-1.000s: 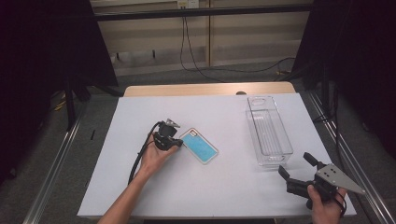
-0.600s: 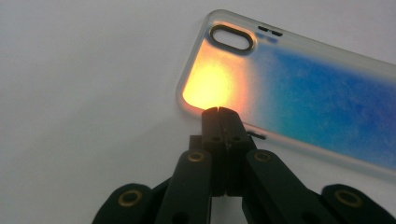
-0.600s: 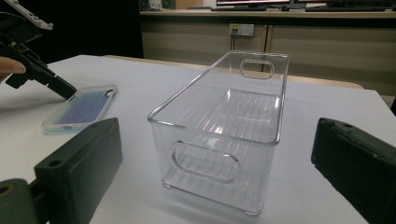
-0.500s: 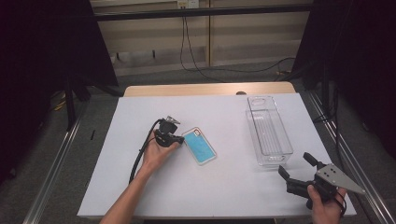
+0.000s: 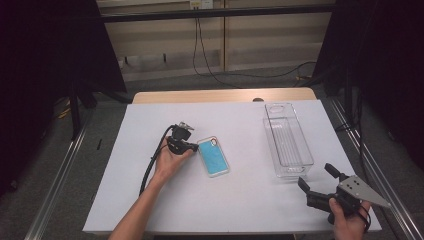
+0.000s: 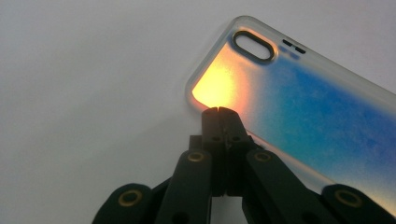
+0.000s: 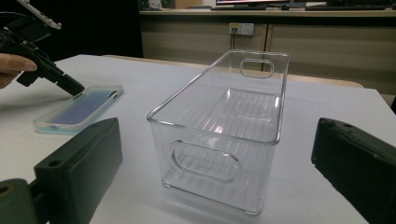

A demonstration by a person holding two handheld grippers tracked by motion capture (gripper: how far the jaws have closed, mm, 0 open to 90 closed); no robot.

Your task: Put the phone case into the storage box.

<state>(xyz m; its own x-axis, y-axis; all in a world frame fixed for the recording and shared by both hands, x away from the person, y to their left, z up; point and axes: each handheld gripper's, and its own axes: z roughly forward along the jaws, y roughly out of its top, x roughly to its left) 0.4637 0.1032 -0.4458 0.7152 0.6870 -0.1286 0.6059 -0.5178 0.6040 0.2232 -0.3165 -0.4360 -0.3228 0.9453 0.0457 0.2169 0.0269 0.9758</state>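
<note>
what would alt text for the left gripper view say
The left gripper, jaws shut together, touches the edge of a phone case lying flat on the white table. The case shades orange to blue, camera cutout at its top.

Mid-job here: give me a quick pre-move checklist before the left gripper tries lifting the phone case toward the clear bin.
1. Left gripper at the phone case edge: ok, tips at its corner.
2. Left jaws pinching the rim: cannot tell; they look shut with nothing visibly between.
3. Case flat on the table: ok.
4. Clear bin empty and upright: ok.
5. Right gripper out of the path: ok, open near the table's front edge.
</note>
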